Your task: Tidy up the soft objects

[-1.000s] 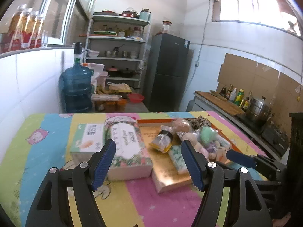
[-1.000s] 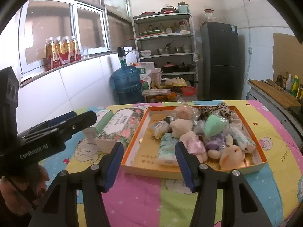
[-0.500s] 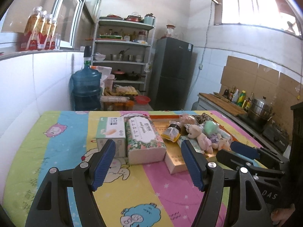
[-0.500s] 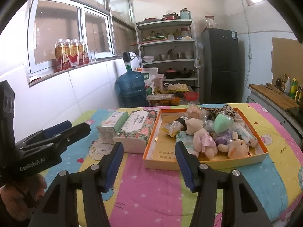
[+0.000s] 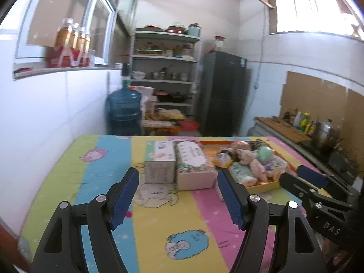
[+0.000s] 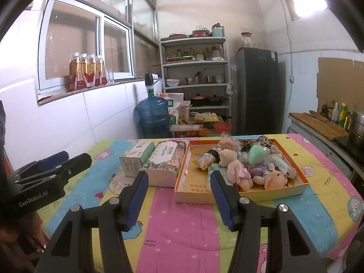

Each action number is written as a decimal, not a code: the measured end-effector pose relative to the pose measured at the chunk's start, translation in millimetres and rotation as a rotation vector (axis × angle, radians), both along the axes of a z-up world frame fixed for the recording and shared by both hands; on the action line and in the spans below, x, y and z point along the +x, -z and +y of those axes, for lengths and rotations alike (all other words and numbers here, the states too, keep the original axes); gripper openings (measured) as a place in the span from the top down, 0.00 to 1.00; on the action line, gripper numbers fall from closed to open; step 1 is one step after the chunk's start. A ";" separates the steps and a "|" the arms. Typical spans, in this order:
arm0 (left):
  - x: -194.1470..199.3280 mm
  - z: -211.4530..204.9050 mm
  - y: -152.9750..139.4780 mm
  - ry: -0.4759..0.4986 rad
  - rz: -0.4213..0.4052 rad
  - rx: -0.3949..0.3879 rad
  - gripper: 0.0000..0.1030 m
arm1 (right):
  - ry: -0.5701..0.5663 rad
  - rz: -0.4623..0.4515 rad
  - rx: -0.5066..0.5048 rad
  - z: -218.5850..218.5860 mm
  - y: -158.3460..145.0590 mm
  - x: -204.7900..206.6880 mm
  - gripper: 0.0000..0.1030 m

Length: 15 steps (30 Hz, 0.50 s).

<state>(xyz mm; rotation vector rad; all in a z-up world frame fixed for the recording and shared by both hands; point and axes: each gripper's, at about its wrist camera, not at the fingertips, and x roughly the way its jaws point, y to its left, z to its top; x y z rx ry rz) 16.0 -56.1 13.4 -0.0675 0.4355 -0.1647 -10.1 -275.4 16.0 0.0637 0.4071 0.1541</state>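
An orange-rimmed cardboard tray [image 6: 245,194] on the colourful tablecloth holds several plush toys [image 6: 237,167], a green soft piece [image 6: 258,154] and wrapped packs. The same tray [image 5: 265,184] shows at centre right in the left wrist view. Left of it lie a floral tissue pack [image 6: 165,159] and a small green-white box [image 6: 134,158]. My right gripper [image 6: 179,184] hangs open over the pink stripe, short of the tray, with nothing between its jaws. My left gripper [image 5: 178,184] is open and empty too, short of the box [image 5: 159,161] and the floral pack [image 5: 193,163].
A tiled wall and a window sill with bottles [image 6: 87,71] run along the left. Past the table's far edge stand a blue water jug [image 6: 152,116], a metal shelf [image 6: 195,77] and a dark fridge [image 6: 259,91]. A counter with bottles [image 6: 327,125] lies to the right.
Both grippers have drawn back from the tray and boxes, which now look smaller and farther off. More tablecloth shows in front. Both stay open and empty.
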 end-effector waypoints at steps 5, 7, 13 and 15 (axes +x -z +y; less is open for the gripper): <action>-11.4 -2.2 -0.8 -0.035 0.007 0.019 0.29 | 0.004 0.009 0.000 2.5 -1.1 -6.8 0.45; -13.7 -3.6 -0.7 -0.036 0.010 0.027 0.29 | 0.008 0.008 0.000 3.5 -1.8 -9.5 0.45; -21.1 -7.8 -3.2 -0.051 0.003 0.036 0.29 | 0.017 0.011 0.016 2.6 -2.6 -11.9 0.45; -22.3 -9.1 -3.9 -0.062 -0.002 0.046 0.29 | 0.021 0.013 0.019 2.8 -2.0 -11.7 0.45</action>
